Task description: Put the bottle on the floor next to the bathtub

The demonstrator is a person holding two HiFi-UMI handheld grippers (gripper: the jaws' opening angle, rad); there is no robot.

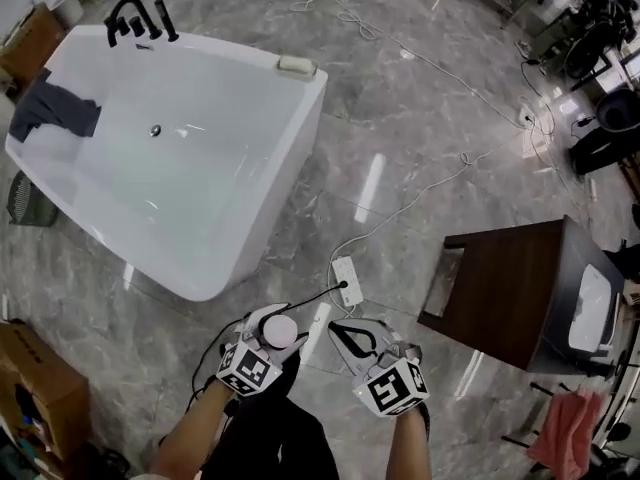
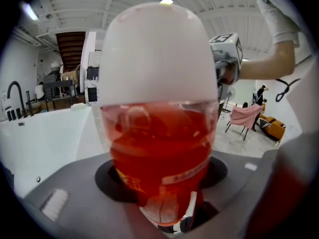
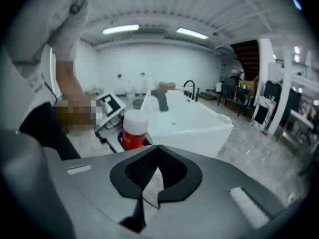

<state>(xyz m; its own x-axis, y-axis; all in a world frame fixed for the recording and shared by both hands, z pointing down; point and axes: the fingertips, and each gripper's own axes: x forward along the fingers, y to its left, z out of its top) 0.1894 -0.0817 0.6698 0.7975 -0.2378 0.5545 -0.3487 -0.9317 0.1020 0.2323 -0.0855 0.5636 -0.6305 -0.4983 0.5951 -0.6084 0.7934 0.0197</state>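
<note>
A bottle [image 1: 280, 330] of red drink with a white top is clamped in my left gripper [image 1: 272, 334], low over the marble floor and short of the near corner of the white bathtub [image 1: 290, 198]. The left gripper view is filled by the bottle [image 2: 159, 133], with the jaws pressed on its lower part; the left gripper [image 2: 162, 185] is shut on it and the bathtub [image 2: 45, 133] lies at the left. My right gripper [image 1: 350, 339] hovers just right of it, shut and empty. In the right gripper view the right gripper [image 3: 156, 151] points past the bottle [image 3: 133, 129] toward the bathtub [image 3: 194, 123].
A white power strip [image 1: 348, 281] and its cables lie on the floor just ahead of the grippers. A dark wooden cabinet [image 1: 520, 288] stands to the right and a cardboard box [image 1: 35, 388] at the lower left. On the tub rim are a dark cloth [image 1: 50, 108] and a black tap [image 1: 135, 18].
</note>
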